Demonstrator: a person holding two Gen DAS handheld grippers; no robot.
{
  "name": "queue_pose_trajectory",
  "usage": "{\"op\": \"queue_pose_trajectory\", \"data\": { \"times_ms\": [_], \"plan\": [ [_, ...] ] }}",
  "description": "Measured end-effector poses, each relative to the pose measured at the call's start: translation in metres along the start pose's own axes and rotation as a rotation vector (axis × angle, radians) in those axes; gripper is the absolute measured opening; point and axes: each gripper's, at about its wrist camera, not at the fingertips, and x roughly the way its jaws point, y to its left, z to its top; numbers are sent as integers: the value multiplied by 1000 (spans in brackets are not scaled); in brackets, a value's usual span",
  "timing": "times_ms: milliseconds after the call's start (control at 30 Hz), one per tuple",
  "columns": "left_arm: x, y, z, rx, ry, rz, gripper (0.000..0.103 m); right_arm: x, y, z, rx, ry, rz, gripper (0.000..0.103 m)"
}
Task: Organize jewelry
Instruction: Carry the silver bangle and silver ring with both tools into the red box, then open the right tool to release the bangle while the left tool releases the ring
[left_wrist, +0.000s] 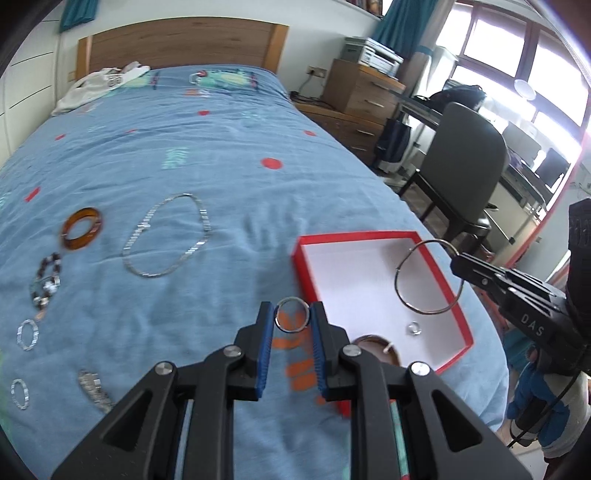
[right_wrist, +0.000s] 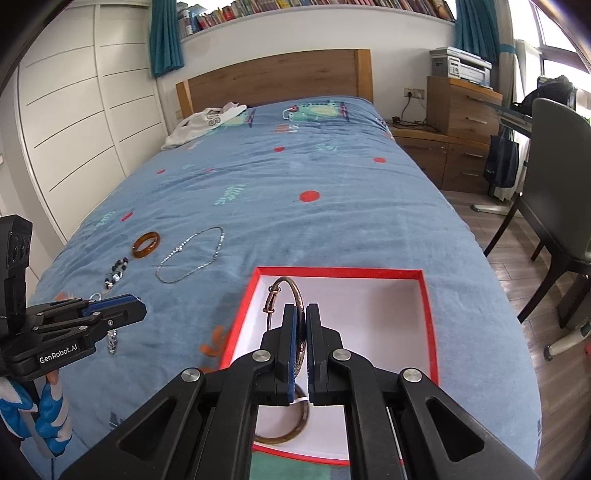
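1. The left gripper (left_wrist: 293, 320) clamps a small silver ring (left_wrist: 292, 315) just left of the red-rimmed tray (left_wrist: 448, 266).
2. The right gripper (right_wrist: 300, 319) pinches a thin wire bangle (left_wrist: 428, 277) above the tray.
3. Inside the tray lie a brown bangle (right_wrist: 295, 424) and a tiny ring (left_wrist: 414, 328).
4. Left of the tray, on the blue bedspread (left_wrist: 229, 155), rest a silver chain necklace (left_wrist: 166, 236), an amber bangle (left_wrist: 82, 228) and a beaded bracelet (left_wrist: 46, 280).
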Motion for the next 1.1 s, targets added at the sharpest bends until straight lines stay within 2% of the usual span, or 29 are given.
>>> {"op": "queue_pose_trajectory", "data": {
  "times_ms": [233,467,733,1100],
  "plan": [
    [54,-49,4,54,61,-38,19,22,-49,-16,59,36,-39,5],
    [94,-72,1,84,114,-41,19,45,-78,-31,95,65,-43,5],
    [128,-75,-8,89,169,-18,19,56,-84,-38,86,83,-44,4],
    [135,-75,-14,100,180,15,19,64,-83,-47,58,125,-48,4]
  ]
}}
